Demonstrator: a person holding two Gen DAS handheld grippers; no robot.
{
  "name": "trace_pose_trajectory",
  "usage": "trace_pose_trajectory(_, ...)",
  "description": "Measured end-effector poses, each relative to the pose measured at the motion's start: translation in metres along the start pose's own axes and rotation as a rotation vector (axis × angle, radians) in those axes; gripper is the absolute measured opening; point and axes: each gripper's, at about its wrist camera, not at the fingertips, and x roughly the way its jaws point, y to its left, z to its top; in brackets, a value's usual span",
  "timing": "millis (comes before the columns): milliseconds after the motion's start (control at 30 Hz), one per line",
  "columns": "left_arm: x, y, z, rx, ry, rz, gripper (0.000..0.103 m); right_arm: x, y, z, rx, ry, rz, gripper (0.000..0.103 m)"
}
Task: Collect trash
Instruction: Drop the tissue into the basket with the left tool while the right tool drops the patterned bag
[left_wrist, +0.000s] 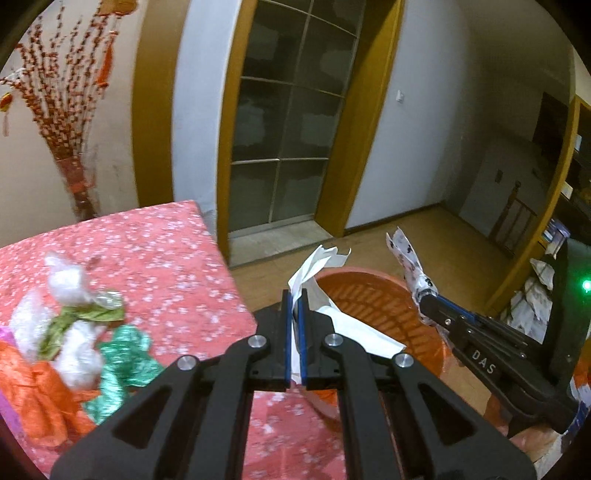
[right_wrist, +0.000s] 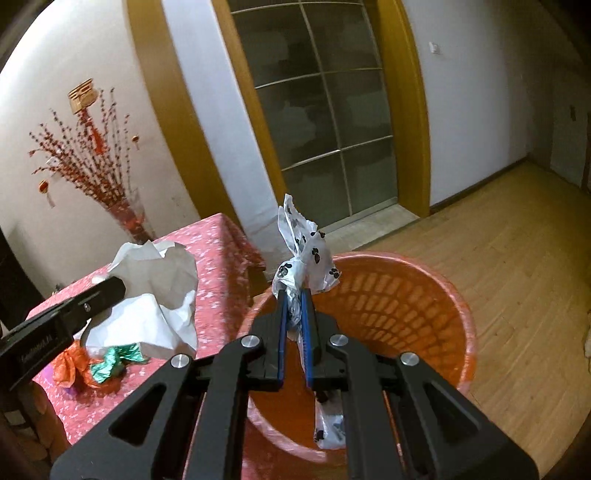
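Two grippers clamp trash above an orange basket (right_wrist: 424, 295): left gripper (left_wrist: 294, 295) pinches crumpled white paper (left_wrist: 314, 266), right gripper (right_wrist: 294, 295) a paw-print plastic bag (right_wrist: 306, 254).

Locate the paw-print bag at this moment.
The paw-print bag is clamped in the right gripper, held above the orange basket beside the pink table; the left wrist view shows it at right.
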Motion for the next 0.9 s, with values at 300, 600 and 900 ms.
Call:
trace_pose_trajectory(300, 0.031, -0.025, -0.007, 0.013, 0.049, -0.043, 0.005, 0.007, -0.021, 0.003, 0.049, 0.003, -0.025, 0.007)
trace_pose_trajectory(600, 0.061, -0.032, -0.020, 0.013, 0.112, -0.043, 0.029, 0.022, -0.036, -0.001, 0.090, 0.028, -0.042, 0.019)
trace_pose_trajectory(900, 0.060, -0.014, -0.028, -0.013, 0.117, -0.002, 0.053, 0.022, -0.039, -0.007, 0.106, 0.034, -0.060, 0.043)
